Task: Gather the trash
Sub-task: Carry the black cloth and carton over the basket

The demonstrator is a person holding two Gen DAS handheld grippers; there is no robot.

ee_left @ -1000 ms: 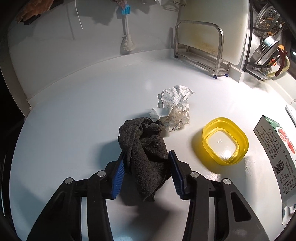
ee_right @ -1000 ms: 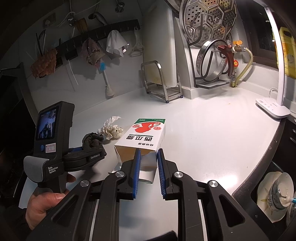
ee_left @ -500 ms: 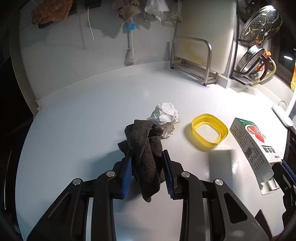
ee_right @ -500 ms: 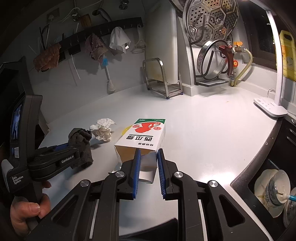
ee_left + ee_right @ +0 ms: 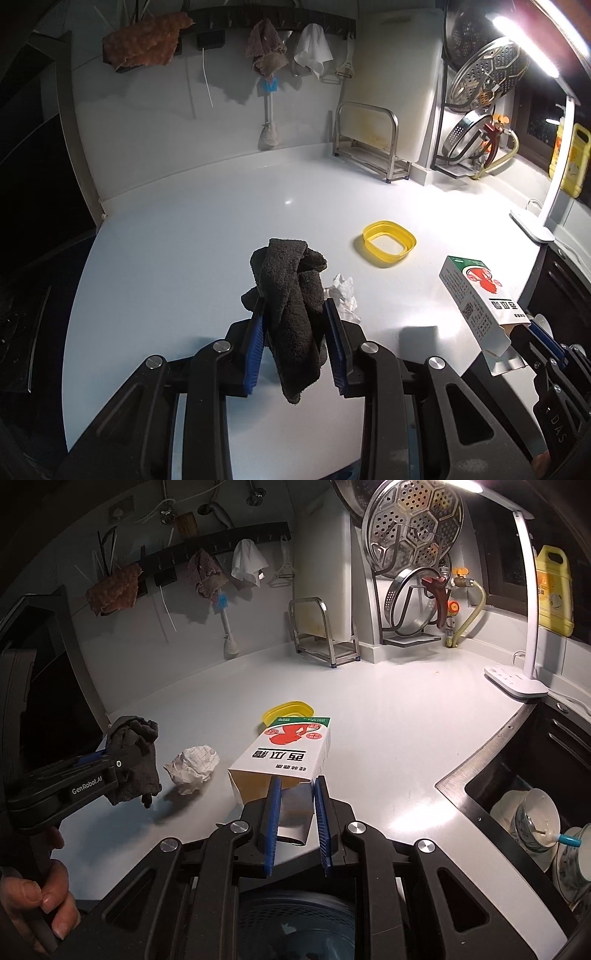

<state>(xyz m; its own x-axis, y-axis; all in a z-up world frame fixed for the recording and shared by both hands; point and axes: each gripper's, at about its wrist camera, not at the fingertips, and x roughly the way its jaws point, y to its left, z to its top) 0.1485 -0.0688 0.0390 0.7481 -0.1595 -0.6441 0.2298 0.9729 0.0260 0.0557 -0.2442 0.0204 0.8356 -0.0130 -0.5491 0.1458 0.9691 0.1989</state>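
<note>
My left gripper point(image 5: 293, 301) is shut on a dark grey cloth point(image 5: 291, 273), which hangs off the counter between the blue pads. From the right wrist view the same cloth point(image 5: 136, 738) droops from the left gripper point(image 5: 99, 758), held in a person's hand. My right gripper point(image 5: 297, 780) is shut on the open flap of a white carton point(image 5: 291, 746) with red print, tilted above the counter. A crumpled paper ball point(image 5: 194, 766) lies on the counter between the two grippers. The paper point(image 5: 343, 295) is partly hidden behind the cloth.
A shallow yellow dish point(image 5: 388, 242) sits on the white counter point(image 5: 221, 221) beyond the carton. A lamp base point(image 5: 515, 679) stands at the right, and a sink point(image 5: 535, 819) holds dishes. A metal rack point(image 5: 369, 147) stands at the back wall. A dark mesh bin point(image 5: 295, 919) shows below my right gripper.
The left jaws closed on the cloth and lifted it off the counter, drawing back from the paper. The right gripper pulled back with the carton, which now hangs over the near edge.
</note>
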